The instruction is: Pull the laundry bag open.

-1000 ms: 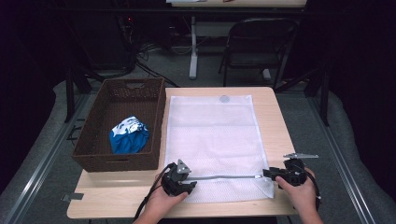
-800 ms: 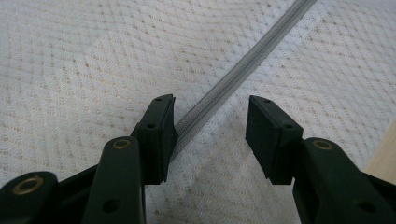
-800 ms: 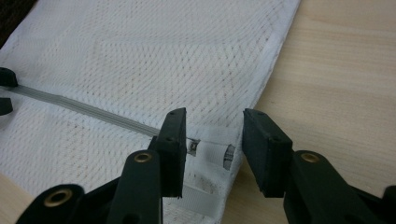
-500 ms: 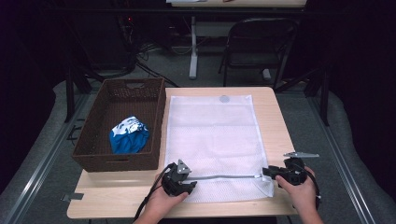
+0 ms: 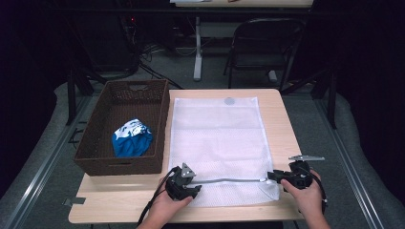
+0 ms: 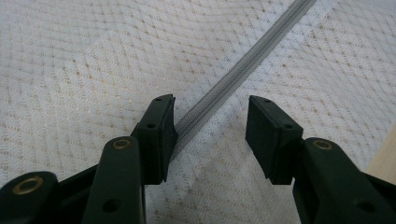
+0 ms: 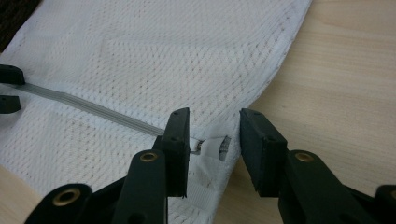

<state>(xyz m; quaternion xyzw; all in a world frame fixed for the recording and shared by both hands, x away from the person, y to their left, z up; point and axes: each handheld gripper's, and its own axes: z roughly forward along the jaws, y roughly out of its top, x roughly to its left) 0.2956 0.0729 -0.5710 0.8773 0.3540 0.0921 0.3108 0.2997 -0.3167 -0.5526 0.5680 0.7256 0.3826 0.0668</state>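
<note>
The white mesh bag (image 5: 217, 143) lay flat along the counter (image 5: 282, 124), its grey zipper (image 5: 229, 180) running crosswise near the front edge. The left gripper (image 6: 210, 123) stood with jaws apart over the zipper's left end; the right gripper (image 7: 212, 135), jaws also apart, straddled the zipper pull (image 7: 200, 147) at the right end, nearer to it.

High view: fixed above the counter's (image 5: 277, 109) near edge, facing forward and down, far off. Left gripper view: close over the mesh bag (image 6: 93, 60), along its grey zipper (image 6: 243, 70). Right gripper view: close at the bag's near right corner. All share the zipper.
</note>
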